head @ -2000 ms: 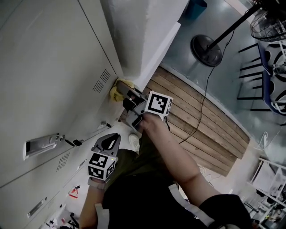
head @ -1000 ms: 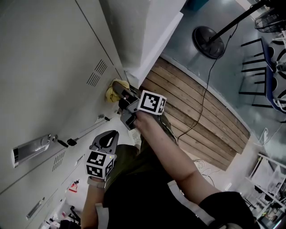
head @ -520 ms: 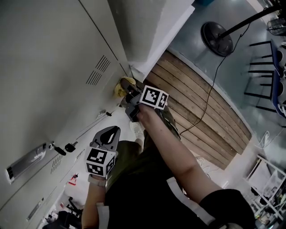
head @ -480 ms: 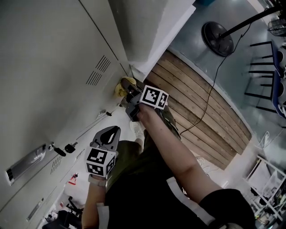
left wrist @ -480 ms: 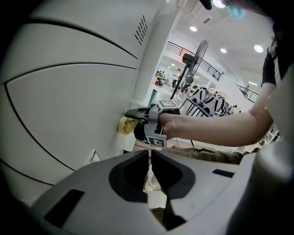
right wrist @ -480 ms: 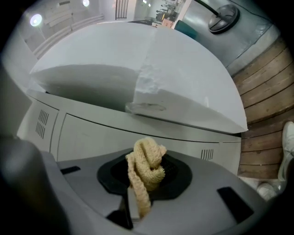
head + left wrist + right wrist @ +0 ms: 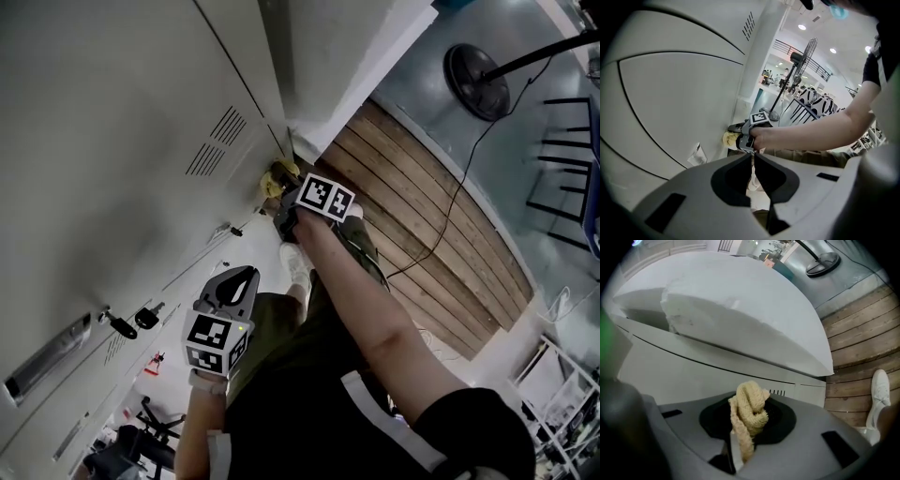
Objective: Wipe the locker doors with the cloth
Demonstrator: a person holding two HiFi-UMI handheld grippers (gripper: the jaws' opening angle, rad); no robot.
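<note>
**Q:** While the right tool (image 7: 284, 190) has its jaws clamped on the cloth (image 7: 278, 174), which step applies?

**A:** Wiping, judged to be under way. The cloth sits at the lower corner of the locker door (image 7: 112, 141), near the vent slots (image 7: 212, 150), apparently touching it. The next move calls for a sweep across unwiped panel under steady pressure. The left tool (image 7: 236, 281) has its jaws together and empty, and is apart from the door.

**Q:** Any readable markings?

**A:** None. Only the square marker patterns on each tool's cube.

You stand by a wooden plank floor (image 7: 394, 178); a round black fan base (image 7: 478, 80) sits beyond it, a white shoe (image 7: 295, 265) nearby.
</note>
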